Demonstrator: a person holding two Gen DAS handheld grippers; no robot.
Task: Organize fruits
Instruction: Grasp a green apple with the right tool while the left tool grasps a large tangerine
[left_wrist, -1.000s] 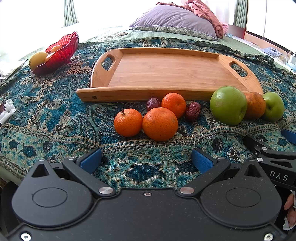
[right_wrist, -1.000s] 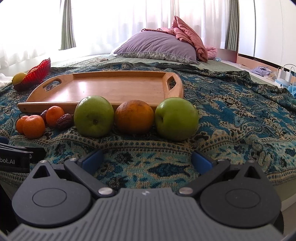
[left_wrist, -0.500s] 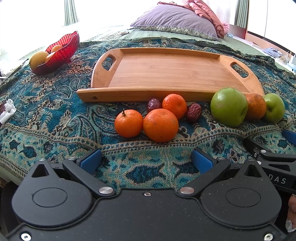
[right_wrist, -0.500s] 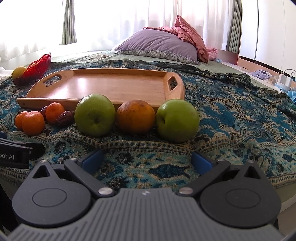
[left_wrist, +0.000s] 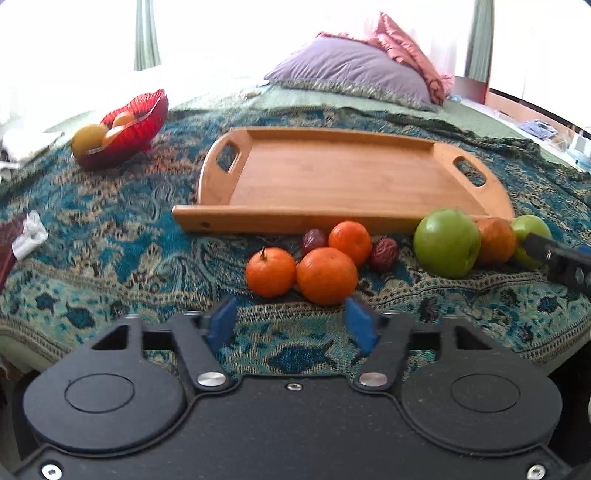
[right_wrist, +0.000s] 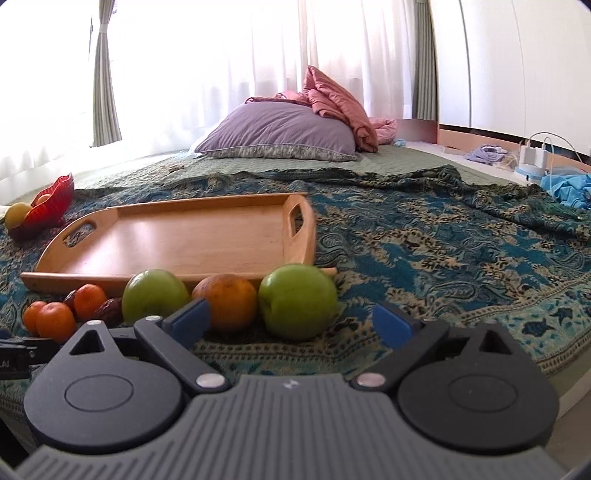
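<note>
**Fruit on bedspread, tray empty, both grippers free**

L gripper (left_wrist: 291, 323): jaws have just been closing, now at a narrow-ish gap, nothing between the blue pads (left_wrist: 221, 325), only patterned bedspread (left_wrist: 110, 258) under them. Not touching any fruit.

Just ahead of L jaws: big orange (left_wrist: 327, 275), near the R pad tip but apart from it. Small orange w/ stem (left_wrist: 270, 272) touches it on the left. Behind those two: third orange (left_wrist: 350, 242), flanked by two dark red dates, one left (left_wrist: 314, 240), one right (left_wrist: 384, 249).

R of L jaws, well off: large green apple (left_wrist: 447, 242), then brownish orange (left_wrist: 495, 240), then second green apple (left_wrist: 530, 236) partly behind the R gripper's black finger entering at frame edge.

R gripper (right_wrist: 291, 319): jaws have just been closing slightly, still wide apart, holding nothing. The second green apple (right_wrist: 297, 301) sits just ahead, between the line of the two pads; no contact seen. Brownish orange (right_wrist: 227, 301) right behind the L pad (right_wrist: 192, 319); large green apple (right_wrist: 153, 295) further left.

Beyond the fruit row: wooden tray (left_wrist: 369, 221), two handle cut-outs, near rim just behind the fruit.

Far left of L jaws: red bowl (left_wrist: 136, 125) w/ yellowish fruit in and beside it. Farthest: purple pillow (right_wrist: 280, 133), pink cloth on top, curtains behind.
</note>
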